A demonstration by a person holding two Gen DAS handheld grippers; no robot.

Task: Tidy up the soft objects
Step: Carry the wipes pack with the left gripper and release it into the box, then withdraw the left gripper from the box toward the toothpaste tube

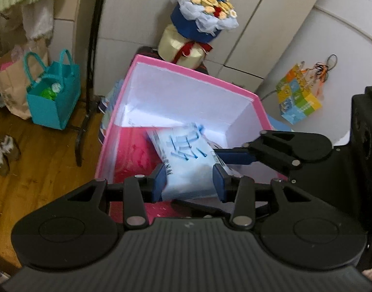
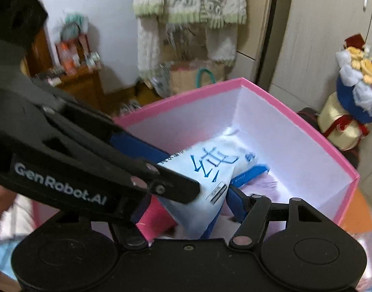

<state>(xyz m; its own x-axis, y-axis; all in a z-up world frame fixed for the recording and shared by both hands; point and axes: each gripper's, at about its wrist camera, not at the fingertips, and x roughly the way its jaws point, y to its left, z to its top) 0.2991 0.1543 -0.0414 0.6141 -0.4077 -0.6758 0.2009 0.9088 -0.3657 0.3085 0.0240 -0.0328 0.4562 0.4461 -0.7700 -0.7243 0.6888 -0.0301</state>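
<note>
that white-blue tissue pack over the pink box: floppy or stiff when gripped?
Probably soft: the tissue pack narrows where the left tool pinches it. Its glossy wrapper may slip. Likely light, since it hangs above the pink box without sagging much.

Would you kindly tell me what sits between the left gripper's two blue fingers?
The pale blue soft plastic pack, held over the pink cardboard box, as seen in the left wrist view.

Floor: wooden boards [image 1: 35,170], lower left of the left wrist view. Rear: pale cabinet doors [image 1: 246,12] in the upper centre. A dark pole stand [image 1: 92,48] stands upright at left. A wooden side cabinet [image 2: 81,85] sits against the white wall [image 2: 88,4], upper left of the right wrist view.
</note>
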